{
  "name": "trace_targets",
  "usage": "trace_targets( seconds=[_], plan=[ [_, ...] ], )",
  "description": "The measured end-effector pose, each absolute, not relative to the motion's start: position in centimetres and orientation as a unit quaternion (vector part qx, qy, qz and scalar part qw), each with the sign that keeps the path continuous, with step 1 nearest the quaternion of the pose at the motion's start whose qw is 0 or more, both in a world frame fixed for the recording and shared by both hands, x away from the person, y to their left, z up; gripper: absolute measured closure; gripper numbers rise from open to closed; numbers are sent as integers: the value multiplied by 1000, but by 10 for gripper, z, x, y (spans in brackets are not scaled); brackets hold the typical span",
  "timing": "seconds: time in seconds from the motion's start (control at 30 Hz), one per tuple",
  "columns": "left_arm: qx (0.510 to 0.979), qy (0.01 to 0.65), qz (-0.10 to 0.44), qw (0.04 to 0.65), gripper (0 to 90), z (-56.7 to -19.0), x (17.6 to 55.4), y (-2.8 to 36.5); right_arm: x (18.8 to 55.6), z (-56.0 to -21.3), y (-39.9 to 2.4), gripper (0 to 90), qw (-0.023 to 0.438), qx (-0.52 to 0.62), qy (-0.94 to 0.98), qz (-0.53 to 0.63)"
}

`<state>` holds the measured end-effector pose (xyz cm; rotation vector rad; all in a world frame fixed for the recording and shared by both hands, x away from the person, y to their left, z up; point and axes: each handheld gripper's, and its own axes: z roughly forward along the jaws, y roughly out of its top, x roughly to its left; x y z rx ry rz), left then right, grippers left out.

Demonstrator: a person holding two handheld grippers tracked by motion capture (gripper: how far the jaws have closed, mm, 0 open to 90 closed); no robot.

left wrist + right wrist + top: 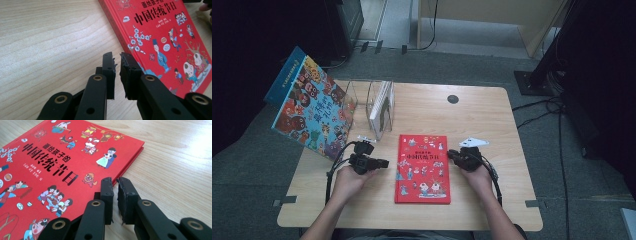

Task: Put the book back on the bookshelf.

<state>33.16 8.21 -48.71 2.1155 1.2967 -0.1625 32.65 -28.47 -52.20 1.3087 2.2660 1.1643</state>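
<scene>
On the tabletop (492,115), just right of centre, lies the red book (423,169) flat. Left tongs (117,65) sit at its nine o'clock edge, right tongs (115,187) at three o'clock; both pairs nearly together, clamping nothing.

Both hand-held grippers (384,163) (451,154) nearly closed, empty.
</scene>
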Motion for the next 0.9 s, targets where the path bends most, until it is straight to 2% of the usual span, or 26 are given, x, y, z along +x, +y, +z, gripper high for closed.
trace_targets(
  seconds=[0.23, 0.43, 0.67, 0.9],
  plan=[
    [809, 494, -62, 312, 807, -495, 332, 75, 325, -519, -286, 799, 141, 457, 781, 402],
    [809, 492, -67, 314, 809, -499, 333, 69, 313, -514, -283, 731, 137, 457, 782, 401],
    [807, 491, -75, 319, 800, -500, 333, 63, 302, -510, -276, 635, 90, 482, 777, 395],
    [808, 490, -75, 318, 834, -501, 332, 58, 306, -505, -267, 622, 29, 546, 754, 364]
  ],
)
